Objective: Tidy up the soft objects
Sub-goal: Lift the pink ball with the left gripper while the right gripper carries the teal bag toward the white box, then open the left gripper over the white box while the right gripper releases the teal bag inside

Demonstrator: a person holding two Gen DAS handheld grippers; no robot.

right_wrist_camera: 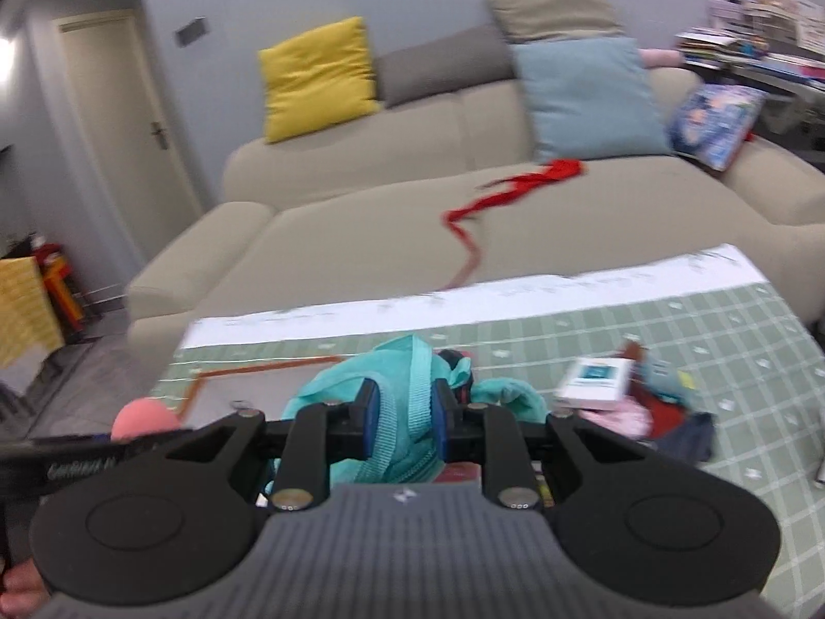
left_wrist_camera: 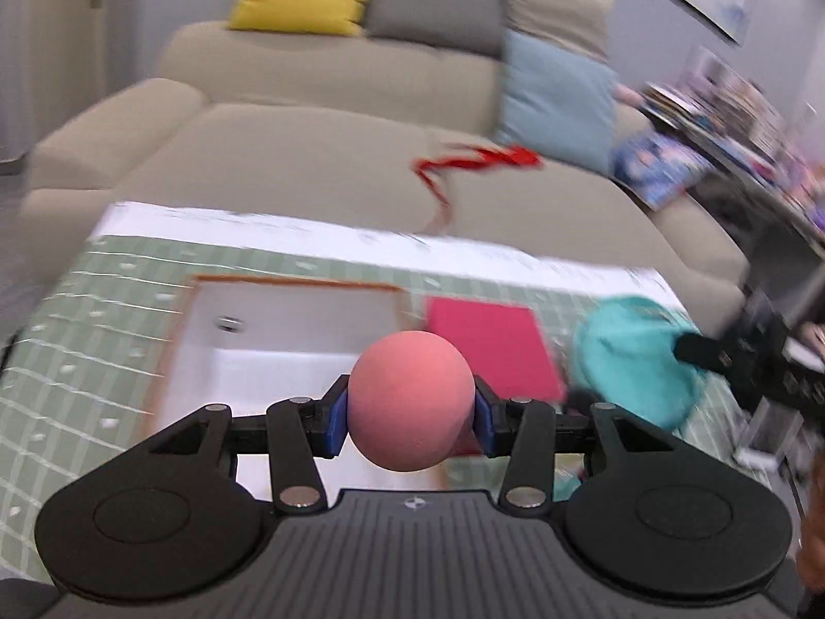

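Note:
My left gripper point(left_wrist_camera: 411, 410) is shut on a pink foam ball point(left_wrist_camera: 411, 402), held above a white tray with an orange rim point(left_wrist_camera: 289, 283) on the green checked tablecloth point(left_wrist_camera: 103, 309). A magenta square cloth point(left_wrist_camera: 492, 343) lies just right of the tray. My right gripper point(right_wrist_camera: 399, 420) is shut on the strap of a teal mesh bag point(right_wrist_camera: 412, 412), which hangs lifted over the table. In the left wrist view the teal bag point(left_wrist_camera: 634, 356) shows at the right with the other gripper point(left_wrist_camera: 722, 356) on it. In the right wrist view the pink ball point(right_wrist_camera: 144, 418) peeks out at the left.
A small white box point(right_wrist_camera: 595, 384) and a heap of mixed cloths point(right_wrist_camera: 665, 412) lie on the table at the right. Behind stands a beige sofa point(right_wrist_camera: 361, 227) with yellow point(right_wrist_camera: 317, 77) and blue point(right_wrist_camera: 588, 95) cushions and a red ribbon point(right_wrist_camera: 510, 193). Stacked books point(right_wrist_camera: 747, 51) sit far right.

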